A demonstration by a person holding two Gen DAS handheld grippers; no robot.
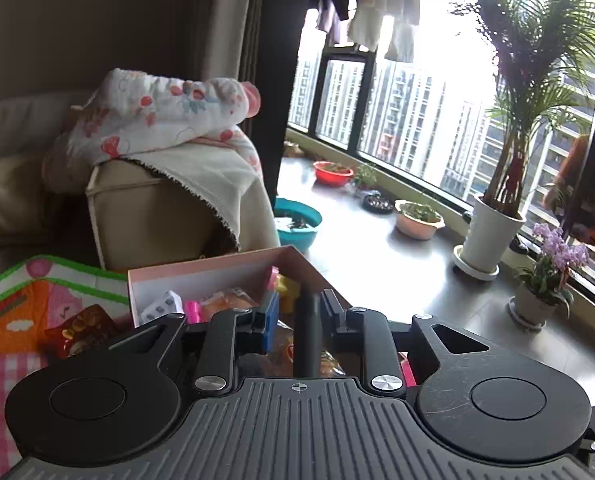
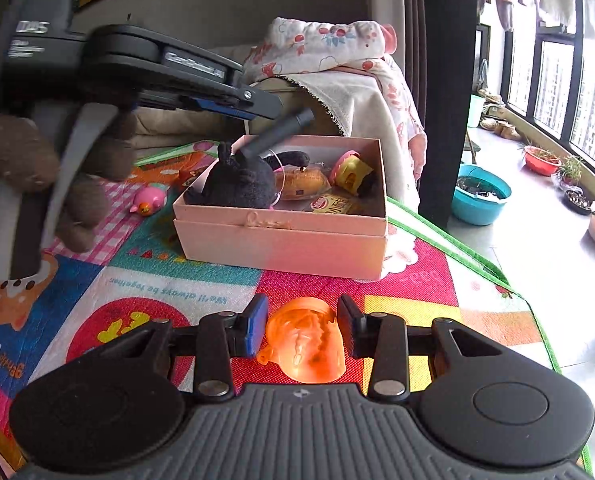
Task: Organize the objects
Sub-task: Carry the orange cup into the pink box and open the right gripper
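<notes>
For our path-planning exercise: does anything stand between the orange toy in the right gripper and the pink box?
Nothing lies on the mat between toy and box; the left gripper and a dark cylinder are over the box's left side.

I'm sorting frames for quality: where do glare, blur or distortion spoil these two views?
Left wrist view: the window is blown out white and the fisheye bows its frame. Right wrist view: the left gripper and the brown plush toy are motion-blurred; the pink box stays sharp.
</notes>
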